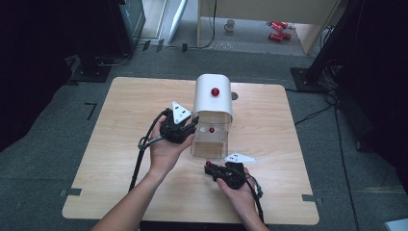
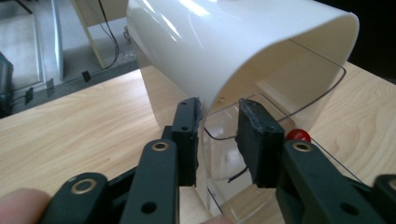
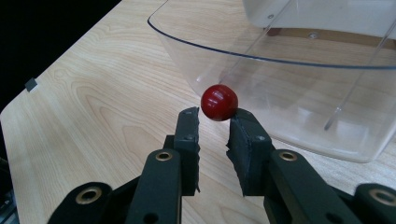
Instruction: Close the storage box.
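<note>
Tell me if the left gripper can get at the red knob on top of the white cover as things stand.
Probably yes: the left gripper sits beside the white cover, and the red knob on top is uncovered.

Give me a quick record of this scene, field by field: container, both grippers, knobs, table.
container: white hood over clear bin, on the table
left gripper: jaws astride the clear bin's wall, under the hood's edge
right gripper: shut on red knob at the clear front
other knob: red knob on hood top
</note>
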Motion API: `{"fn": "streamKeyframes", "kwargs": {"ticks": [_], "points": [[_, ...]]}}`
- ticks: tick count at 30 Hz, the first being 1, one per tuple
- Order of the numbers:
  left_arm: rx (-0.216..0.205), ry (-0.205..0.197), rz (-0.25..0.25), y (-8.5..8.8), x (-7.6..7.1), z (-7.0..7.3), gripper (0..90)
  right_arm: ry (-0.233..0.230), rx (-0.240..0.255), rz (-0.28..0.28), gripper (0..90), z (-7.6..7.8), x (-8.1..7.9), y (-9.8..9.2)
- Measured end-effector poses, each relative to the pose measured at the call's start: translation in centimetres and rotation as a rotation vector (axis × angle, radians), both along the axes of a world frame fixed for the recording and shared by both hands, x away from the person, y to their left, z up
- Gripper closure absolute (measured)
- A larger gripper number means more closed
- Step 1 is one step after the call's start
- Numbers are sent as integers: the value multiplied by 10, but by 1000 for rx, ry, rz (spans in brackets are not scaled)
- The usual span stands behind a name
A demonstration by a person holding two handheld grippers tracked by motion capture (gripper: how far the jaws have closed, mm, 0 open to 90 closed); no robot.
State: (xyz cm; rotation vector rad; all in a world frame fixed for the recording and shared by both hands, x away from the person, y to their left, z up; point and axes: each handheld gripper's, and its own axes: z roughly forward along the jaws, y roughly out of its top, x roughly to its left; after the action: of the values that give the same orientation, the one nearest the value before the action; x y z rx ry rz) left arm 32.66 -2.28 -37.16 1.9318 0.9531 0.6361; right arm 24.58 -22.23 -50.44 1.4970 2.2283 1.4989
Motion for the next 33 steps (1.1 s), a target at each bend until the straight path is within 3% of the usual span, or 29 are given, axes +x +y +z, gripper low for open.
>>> {"fn": "streamKeyframes", "kwargs": {"ticks": [5,17,23,33], "points": [[10,-2,15,-5,8,-2,629,0,2,2,746,0,1,0],[38,-40,64,-12,15,-3,770,7,11,3,750,2,5,-2],[32,-30,78,-11,16,-3,817,6,4,10,749,3,11,0],[19,-34,73,-7,16,-3,822,9,4,16,743,2,17,2]]}}
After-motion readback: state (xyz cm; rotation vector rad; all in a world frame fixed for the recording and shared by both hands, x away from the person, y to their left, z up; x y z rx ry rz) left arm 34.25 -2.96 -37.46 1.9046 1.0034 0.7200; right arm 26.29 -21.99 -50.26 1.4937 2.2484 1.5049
